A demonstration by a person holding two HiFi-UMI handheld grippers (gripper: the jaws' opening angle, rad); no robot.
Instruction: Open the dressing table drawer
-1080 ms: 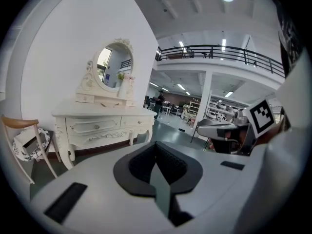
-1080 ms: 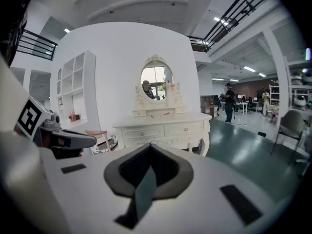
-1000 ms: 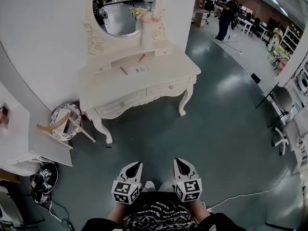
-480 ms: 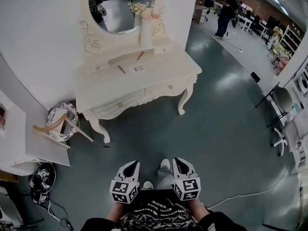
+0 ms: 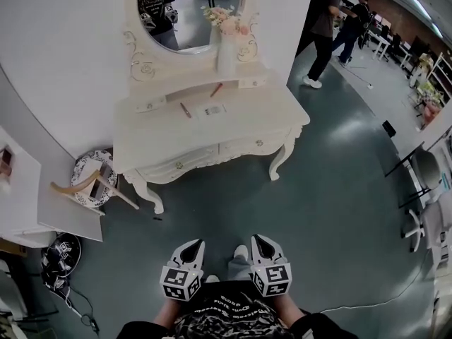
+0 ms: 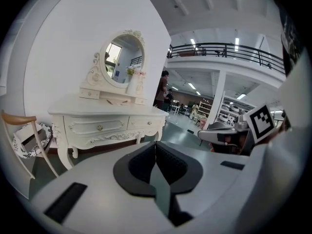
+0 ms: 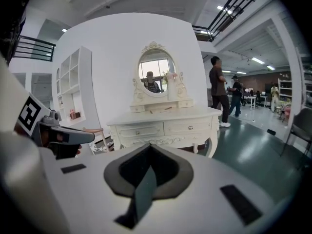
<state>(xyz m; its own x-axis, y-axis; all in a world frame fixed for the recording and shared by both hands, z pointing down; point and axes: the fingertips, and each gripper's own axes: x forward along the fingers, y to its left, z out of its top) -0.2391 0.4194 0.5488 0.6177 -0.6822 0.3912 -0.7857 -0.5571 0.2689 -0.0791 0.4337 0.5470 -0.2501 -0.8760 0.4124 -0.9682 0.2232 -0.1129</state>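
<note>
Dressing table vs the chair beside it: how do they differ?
The cream-white carved dressing table is one pale colour; the chair with light wooden back rail and black-and-white patterned seat is mixed. The table has curved legs, the chair thin straight ones. The chair's seat sits lower than the table's top. Both stand on the dark floor by the white wall.

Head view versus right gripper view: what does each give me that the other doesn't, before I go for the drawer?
Head view only: the tabletop from above, with a thin stick and a paper on it. Right gripper view only: the right gripper with its jaws up close, shut on nothing, and a balcony railing overhead. Both: the dressing table, its drawers shut, and the oval mirror.
</note>
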